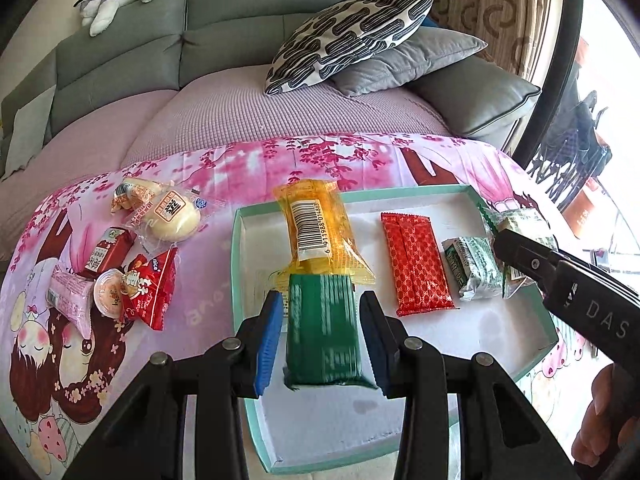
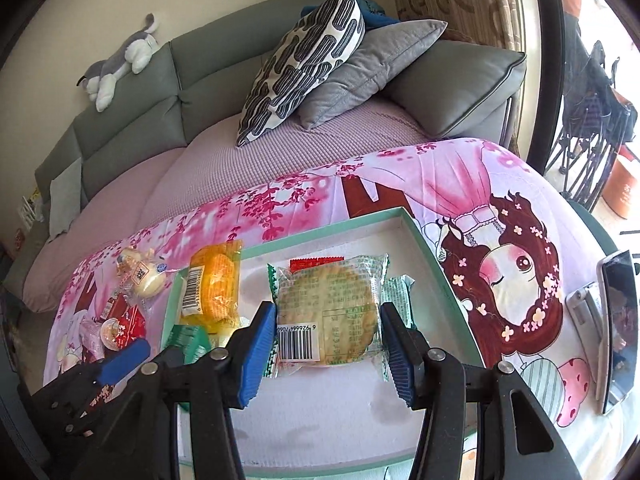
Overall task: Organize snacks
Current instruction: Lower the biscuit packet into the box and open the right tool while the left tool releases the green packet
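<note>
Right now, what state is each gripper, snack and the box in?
left gripper: open, fingers either side of the dark green packet, gaps showing.
dark green packet: inside the box, sealed.
right gripper: fingers at the round cracker packet's edges; grip cannot be told.
round cracker packet: sealed, barcode up.
yellow packet: sealed, barcode up, over the box's far rim.
red packet: flat in the box.
box: open, no lid.
loose snacks: outside the box, on the cloth.

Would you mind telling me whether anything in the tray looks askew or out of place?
The yellow snack packet lies tilted across the tray's far left rim, half hanging out, unlike the red packet lying flat inside.
</note>
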`<action>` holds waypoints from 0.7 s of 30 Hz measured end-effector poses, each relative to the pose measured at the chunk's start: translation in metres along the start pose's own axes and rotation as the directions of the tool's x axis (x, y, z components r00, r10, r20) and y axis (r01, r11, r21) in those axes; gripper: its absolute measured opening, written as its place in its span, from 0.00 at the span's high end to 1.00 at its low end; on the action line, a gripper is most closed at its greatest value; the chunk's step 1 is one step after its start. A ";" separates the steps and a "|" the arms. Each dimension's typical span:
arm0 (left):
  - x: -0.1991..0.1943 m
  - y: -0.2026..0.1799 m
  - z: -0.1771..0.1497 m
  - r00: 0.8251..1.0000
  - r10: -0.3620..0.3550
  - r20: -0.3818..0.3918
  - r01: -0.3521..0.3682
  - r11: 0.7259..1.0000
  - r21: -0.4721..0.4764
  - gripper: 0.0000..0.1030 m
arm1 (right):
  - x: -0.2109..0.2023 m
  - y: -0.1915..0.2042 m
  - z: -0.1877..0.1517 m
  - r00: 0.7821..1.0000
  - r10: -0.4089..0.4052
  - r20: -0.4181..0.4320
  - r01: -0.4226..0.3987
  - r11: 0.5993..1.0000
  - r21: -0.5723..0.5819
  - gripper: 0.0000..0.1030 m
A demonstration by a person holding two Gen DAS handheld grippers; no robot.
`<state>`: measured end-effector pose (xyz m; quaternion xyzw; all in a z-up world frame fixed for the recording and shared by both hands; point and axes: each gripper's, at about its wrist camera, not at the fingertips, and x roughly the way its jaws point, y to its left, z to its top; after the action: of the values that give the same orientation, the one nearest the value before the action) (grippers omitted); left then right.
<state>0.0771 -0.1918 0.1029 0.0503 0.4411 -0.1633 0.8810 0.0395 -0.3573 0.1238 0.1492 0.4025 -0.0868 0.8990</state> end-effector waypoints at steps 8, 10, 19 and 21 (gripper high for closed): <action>0.011 -0.004 -0.005 0.999 0.006 -0.034 -0.006 1.000 0.005 0.60 | 0.013 0.003 -0.012 0.998 -0.001 -0.063 0.001 1.000 0.003 0.46; 0.013 -0.005 -0.006 0.999 0.009 -0.039 -0.009 1.000 0.006 0.60 | 0.018 0.002 -0.017 0.996 -0.006 -0.086 0.006 1.000 0.005 0.46; 0.024 -0.002 -0.010 0.996 0.039 -0.074 -0.040 0.999 -0.003 0.60 | 0.036 0.005 -0.027 0.988 -0.021 -0.153 0.019 1.000 -0.016 0.46; 0.025 -0.001 -0.010 0.996 0.045 -0.077 -0.046 0.999 -0.008 0.60 | 0.040 0.006 -0.028 0.986 -0.028 -0.167 0.025 0.999 -0.022 0.46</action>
<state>0.0836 -0.1965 0.0772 0.0623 0.4743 -0.1388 0.8671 0.0476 -0.3432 0.0773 0.1415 0.4792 -0.0818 0.8624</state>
